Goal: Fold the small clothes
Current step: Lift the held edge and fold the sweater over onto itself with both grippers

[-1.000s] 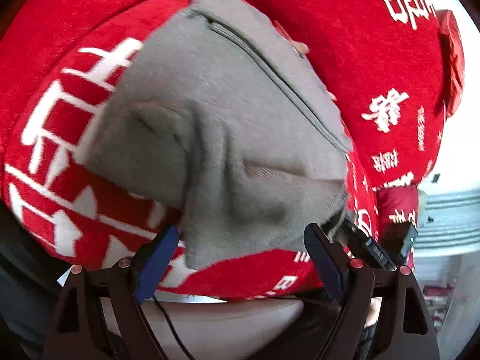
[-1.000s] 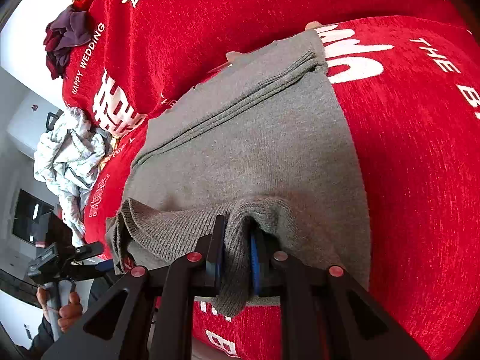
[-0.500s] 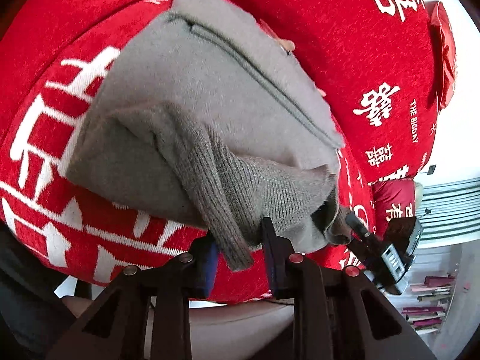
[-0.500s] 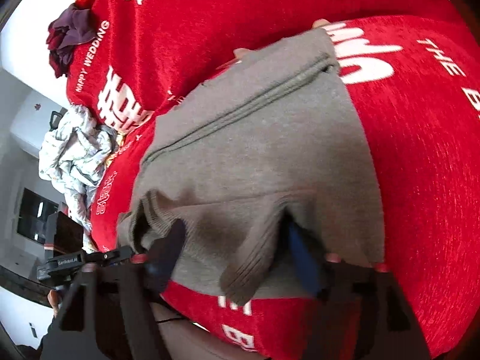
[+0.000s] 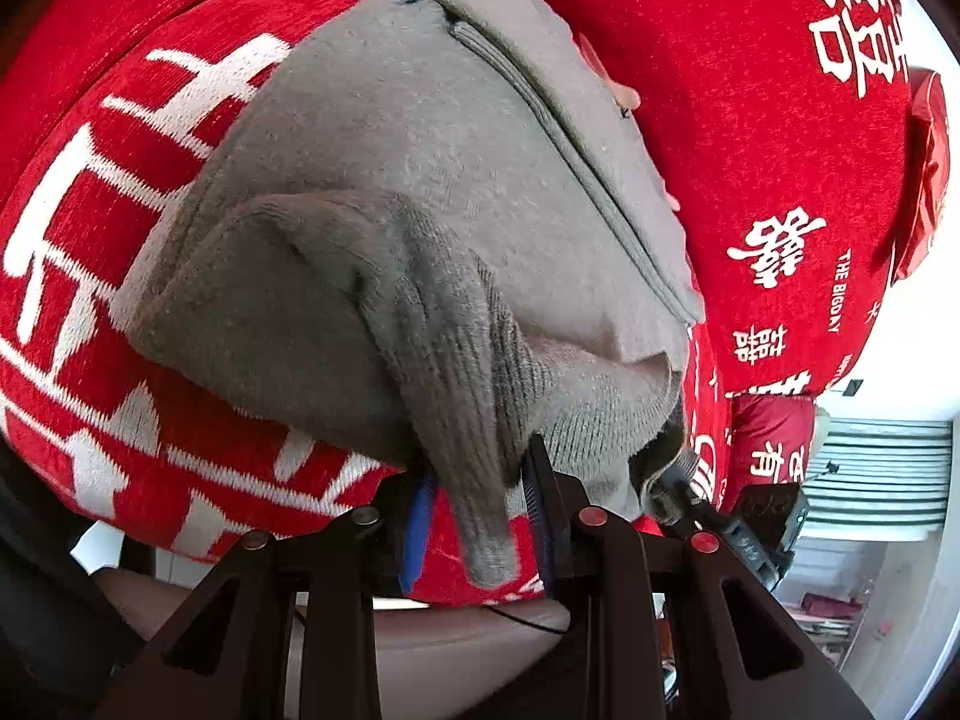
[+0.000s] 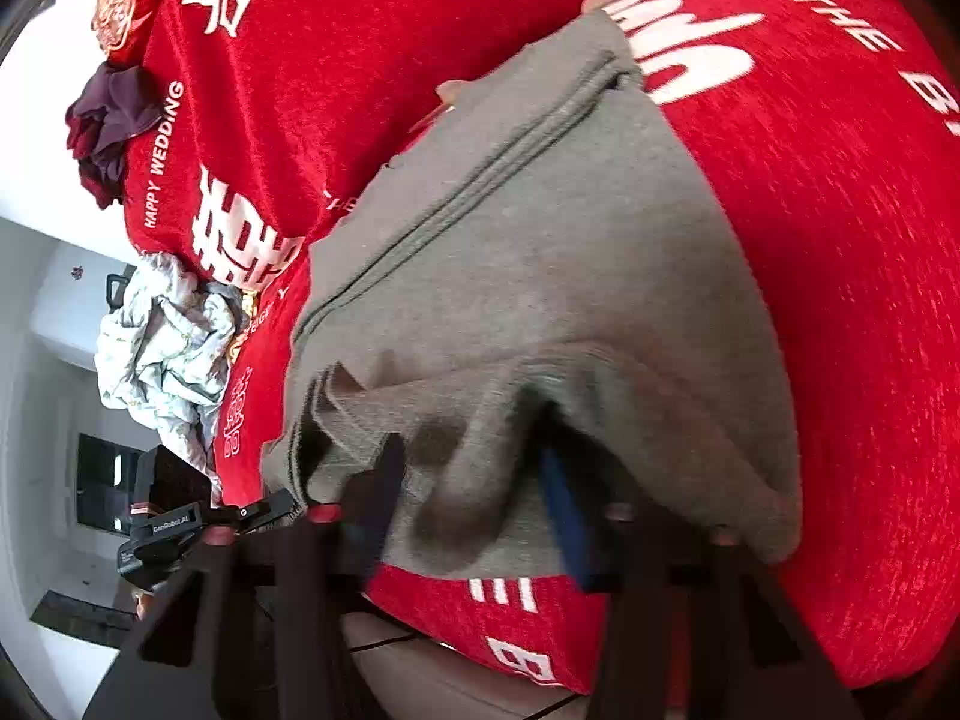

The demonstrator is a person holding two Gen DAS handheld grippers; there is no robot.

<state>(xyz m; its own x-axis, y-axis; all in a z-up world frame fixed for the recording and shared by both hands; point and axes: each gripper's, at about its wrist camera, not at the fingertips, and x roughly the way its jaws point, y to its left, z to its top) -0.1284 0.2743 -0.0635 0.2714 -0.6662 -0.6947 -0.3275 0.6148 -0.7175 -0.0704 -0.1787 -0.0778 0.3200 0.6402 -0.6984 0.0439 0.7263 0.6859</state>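
The grey garment (image 5: 420, 192) ahead of my tongs is a soft matt knit, finely fuzzy on its flat panels and coarsely ribbed along the hem (image 5: 480, 396) bunched between the fingers of my left gripper (image 5: 480, 516). Under it, the red cover (image 5: 750, 138) looks like a plush, chenille-like cloth with a faint sheen and white woven-in lettering. My left gripper's arms are matt black plastic with small round red studs; the pads (image 5: 417, 525) are blue and look rubbery. My right gripper (image 6: 474, 516) shows the same dark matt plastic. Far to its left lies a crumpled pale cloth (image 6: 162, 348), thin and creased, and beyond it a dull dark-purple fabric (image 6: 108, 120).
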